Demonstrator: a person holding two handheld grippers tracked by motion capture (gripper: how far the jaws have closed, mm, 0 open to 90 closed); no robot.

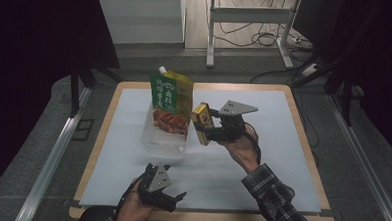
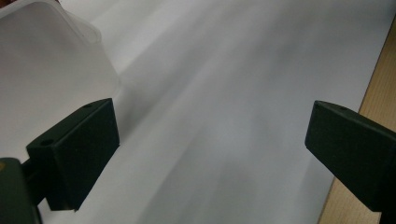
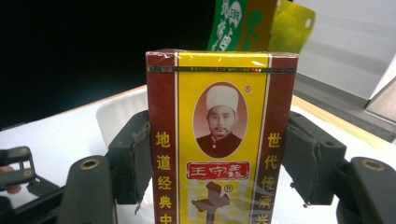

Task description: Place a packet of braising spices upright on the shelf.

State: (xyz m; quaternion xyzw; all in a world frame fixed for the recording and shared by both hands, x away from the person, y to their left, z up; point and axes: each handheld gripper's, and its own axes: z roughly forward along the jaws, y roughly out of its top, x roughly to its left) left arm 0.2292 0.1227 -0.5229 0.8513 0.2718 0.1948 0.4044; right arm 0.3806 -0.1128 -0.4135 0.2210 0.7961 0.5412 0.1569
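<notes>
- The left gripper [image 1: 172, 198] rests at the table's [image 1: 292, 159] 6 o'clock edge, jaws wide apart and empty; it should stay clear.
- At about 12 o'clock from it, a clear tub [image 1: 163, 139] holds a green pouch [image 1: 171, 103]; its contents are hard to make out.
- The right gripper [image 1: 207, 127] clamps a yellow box [image 1: 202, 123] just beside the pouch, at its 3 o'clock. The box probably goes into the tub: it should be lowered upright. The box's lower end is cut off.
</notes>
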